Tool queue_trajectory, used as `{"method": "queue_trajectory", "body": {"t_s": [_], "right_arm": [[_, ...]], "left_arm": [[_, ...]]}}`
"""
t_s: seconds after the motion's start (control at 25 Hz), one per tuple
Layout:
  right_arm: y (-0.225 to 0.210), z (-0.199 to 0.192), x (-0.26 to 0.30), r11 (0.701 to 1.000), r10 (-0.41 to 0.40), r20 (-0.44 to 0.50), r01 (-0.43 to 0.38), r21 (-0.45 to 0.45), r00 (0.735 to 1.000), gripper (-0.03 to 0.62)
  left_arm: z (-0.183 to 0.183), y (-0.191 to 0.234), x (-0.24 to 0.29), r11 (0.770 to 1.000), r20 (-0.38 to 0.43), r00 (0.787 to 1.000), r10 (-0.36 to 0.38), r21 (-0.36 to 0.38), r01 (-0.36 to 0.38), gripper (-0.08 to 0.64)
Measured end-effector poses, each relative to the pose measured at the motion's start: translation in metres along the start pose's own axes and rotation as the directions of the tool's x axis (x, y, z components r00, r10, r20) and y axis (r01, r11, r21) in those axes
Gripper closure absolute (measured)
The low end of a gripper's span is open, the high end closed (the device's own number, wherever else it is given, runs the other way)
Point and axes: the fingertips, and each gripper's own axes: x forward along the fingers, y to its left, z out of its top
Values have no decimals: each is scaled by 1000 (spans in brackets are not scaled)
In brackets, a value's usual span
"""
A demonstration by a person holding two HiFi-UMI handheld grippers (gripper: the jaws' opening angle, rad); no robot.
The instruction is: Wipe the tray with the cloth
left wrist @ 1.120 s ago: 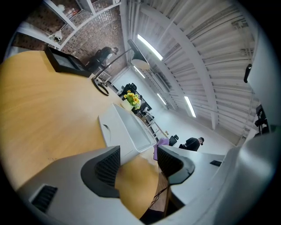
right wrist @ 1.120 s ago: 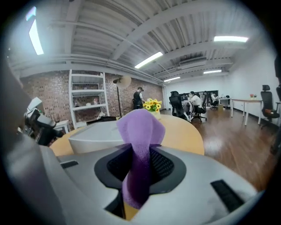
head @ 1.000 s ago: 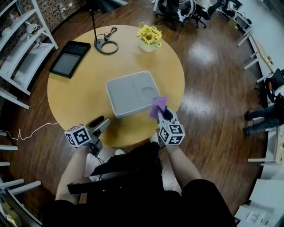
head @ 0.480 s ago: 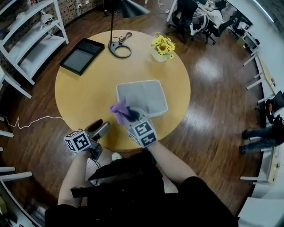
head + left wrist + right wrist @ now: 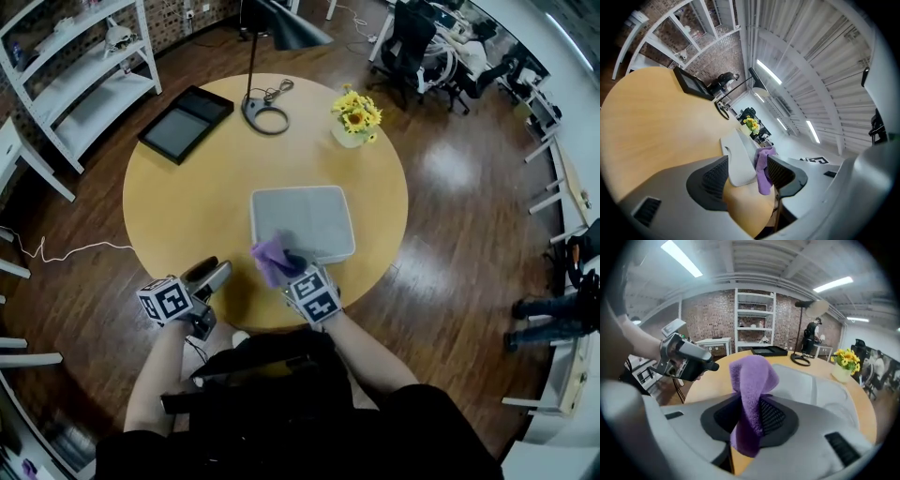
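My right gripper has its jaws clamped on the cloth; the purple cloth stands up out of the grip in a fold and hangs below it too. I hold it at the near left corner of the tray; whether cloth and tray touch I cannot tell. The grey tray lies flat on the round table, between the middle of the tabletop and its near edge. My left gripper hangs at the tabletop's near edge, left of the tray and apart from it; its jaws stand wide apart with nothing between them. The lamp and flowers stand at the far edge.
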Motion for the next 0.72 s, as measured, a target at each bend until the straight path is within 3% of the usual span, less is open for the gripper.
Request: {"method": "queue_trajectory", "body": {"t_s": [0.2, 0.32, 0.48, 0.72], "right_arm": [[-68, -29, -37, 996, 8, -37, -4, 94, 999, 491], [-100, -45, -58, 997, -15, -47, 18, 72, 999, 491], [-137, -60, -77, 997, -19, -28, 21, 74, 999, 489], [-164, -55, -80, 1000, -6, 16, 6, 8, 1000, 489]], "left_arm": [[-6, -13, 40, 1000, 3, 1000, 3, -9, -3, 311], [-16, -21, 65, 999, -1, 999, 38, 17, -38, 311], [-15, -19, 88, 985, 25, 989, 145, 89, -147, 311], [-13, -10, 96, 966, 19, 970, 243, 86, -244, 310]]}}
